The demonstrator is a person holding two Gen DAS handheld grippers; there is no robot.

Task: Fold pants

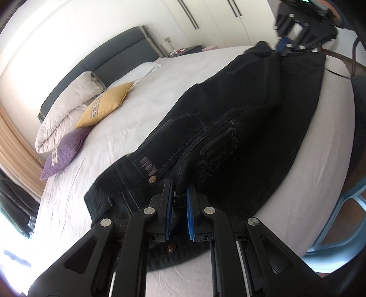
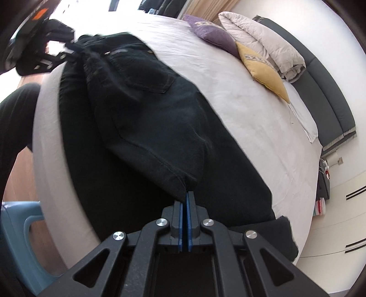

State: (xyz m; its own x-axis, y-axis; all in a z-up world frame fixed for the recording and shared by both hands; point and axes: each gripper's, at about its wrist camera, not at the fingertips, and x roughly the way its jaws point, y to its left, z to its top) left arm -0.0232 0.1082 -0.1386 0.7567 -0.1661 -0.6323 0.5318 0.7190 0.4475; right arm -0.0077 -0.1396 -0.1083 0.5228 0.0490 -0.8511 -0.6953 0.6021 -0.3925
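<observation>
Black denim pants [image 1: 228, 128] lie lengthwise along the near edge of a white bed [image 1: 173, 75]. My left gripper [image 1: 179, 196] is shut on the waistband end, near the copper button. In the left wrist view my right gripper [image 1: 286, 46] shows at the far end, on the leg cuffs. In the right wrist view my right gripper [image 2: 185, 196] is shut on a lifted fold of the pants [image 2: 141, 109] at the hem, and my left gripper [image 2: 66, 49] shows at the waistband, far left. One leg is doubled over the other.
A purple cushion [image 1: 65, 152], a yellow cushion [image 1: 106, 104] and a folded white duvet [image 1: 66, 112] lie by the dark headboard [image 1: 109, 52]. A light blue plastic stool [image 2: 21, 242] stands beside the bed. A nightstand [image 1: 185, 49] and white wardrobes [image 1: 217, 20] stand beyond.
</observation>
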